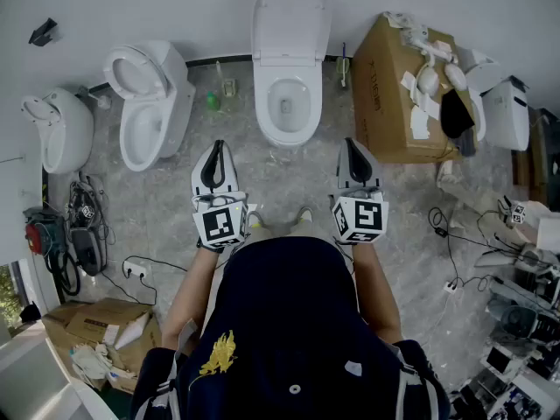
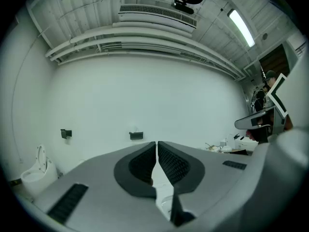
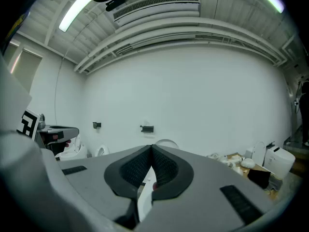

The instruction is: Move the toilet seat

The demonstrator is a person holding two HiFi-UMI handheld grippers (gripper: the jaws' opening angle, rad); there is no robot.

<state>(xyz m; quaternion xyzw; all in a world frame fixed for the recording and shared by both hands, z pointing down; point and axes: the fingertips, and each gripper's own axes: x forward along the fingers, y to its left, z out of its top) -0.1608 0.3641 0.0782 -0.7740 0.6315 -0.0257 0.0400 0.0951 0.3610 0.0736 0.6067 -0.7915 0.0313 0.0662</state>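
The middle white toilet (image 1: pixel 289 103) stands against the back wall with its lid (image 1: pixel 291 20) raised upright and the seat ring (image 1: pixel 265 110) lying on the bowl. My left gripper (image 1: pixel 218 148) hangs shut and empty in front of the bowl, a little to its left. My right gripper (image 1: pixel 351 144) is shut and empty too, in front and to the right. In the left gripper view the jaws (image 2: pixel 157 143) meet against the bare wall. In the right gripper view the jaws (image 3: pixel 151 146) are closed, with the raised lid (image 3: pixel 166 142) just beyond them.
Another toilet (image 1: pixel 149 103) with its lid up stands left of the middle one, and a third white fixture (image 1: pixel 61 129) further left. A large cardboard box (image 1: pixel 394 94) with white parts on it fills the right. Cables and tools (image 1: pixel 83 226) lie on the floor at left.
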